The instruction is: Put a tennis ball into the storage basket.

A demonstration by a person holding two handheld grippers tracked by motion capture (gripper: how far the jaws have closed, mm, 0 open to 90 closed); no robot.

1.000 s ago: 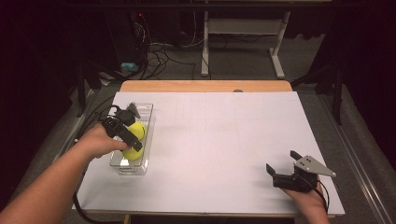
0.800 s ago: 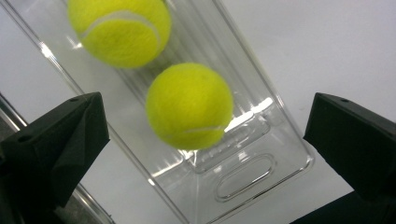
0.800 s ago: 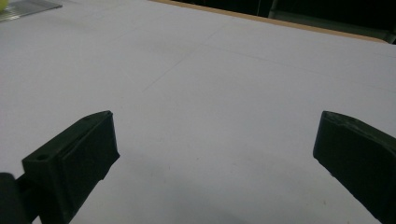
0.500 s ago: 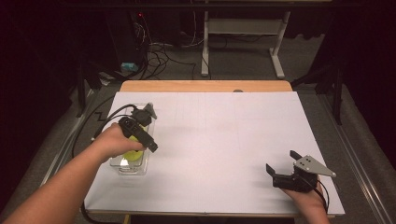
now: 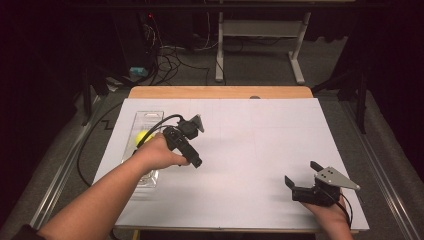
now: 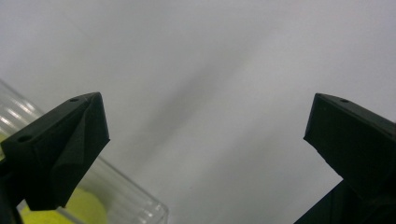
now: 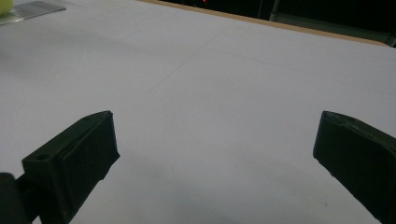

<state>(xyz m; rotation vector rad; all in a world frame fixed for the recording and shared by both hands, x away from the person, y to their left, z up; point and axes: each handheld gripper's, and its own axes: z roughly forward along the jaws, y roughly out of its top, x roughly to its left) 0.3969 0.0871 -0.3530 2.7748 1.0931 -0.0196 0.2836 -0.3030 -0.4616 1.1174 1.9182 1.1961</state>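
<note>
left gripper (image 5: 192, 142) – gaping, empty | right gripper (image 5: 304, 178) gaping, empty | yellow ball (image 5: 142, 136) sitting in tray (image 5: 146, 118), table's left edge – probably light, slippery; pinching across its middle

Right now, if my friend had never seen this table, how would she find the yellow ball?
Start at the big white table and go to its left edge, where a long clear plastic tray lies. The yellow ball sits inside that tray, just beside the hand holding the left gripper, whose jaws stand open. It is the one bright, round thing among white, clear and black ones.
</note>
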